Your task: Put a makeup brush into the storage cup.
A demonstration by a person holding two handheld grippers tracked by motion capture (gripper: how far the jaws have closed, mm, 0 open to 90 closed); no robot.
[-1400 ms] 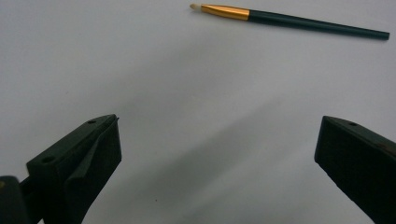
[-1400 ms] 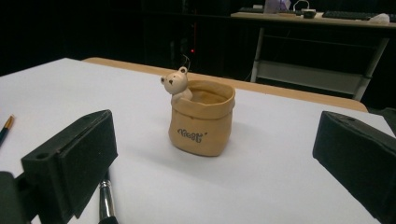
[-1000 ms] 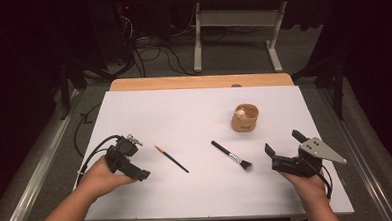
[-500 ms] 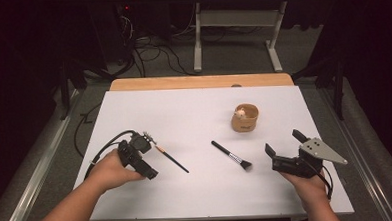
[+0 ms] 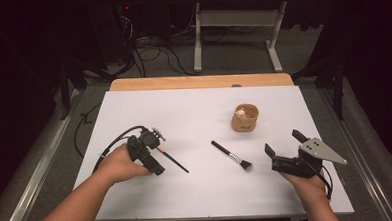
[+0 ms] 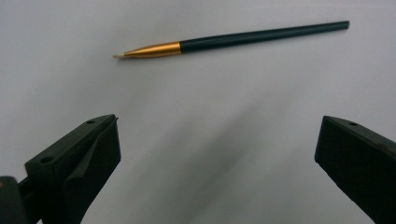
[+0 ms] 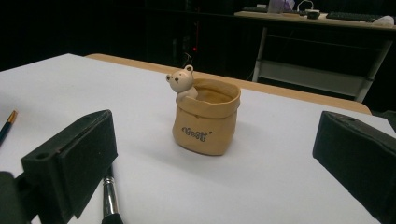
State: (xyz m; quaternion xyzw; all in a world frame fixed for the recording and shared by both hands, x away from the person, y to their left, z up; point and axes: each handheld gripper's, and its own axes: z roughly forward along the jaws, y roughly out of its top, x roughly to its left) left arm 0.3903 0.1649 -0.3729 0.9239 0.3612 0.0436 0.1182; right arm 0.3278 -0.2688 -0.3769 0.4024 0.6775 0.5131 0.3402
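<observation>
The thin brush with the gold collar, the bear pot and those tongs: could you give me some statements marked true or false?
1. The left tongs are open above the thin brush. True.
2. The thin brush is gripped. False: it lies on the white table, untouched.
3. The bear pot stands upright. True.
4. The fluffy brush is inside the pot. False: it lies on the table.
5. The right tongs are shut. False: open.
</observation>
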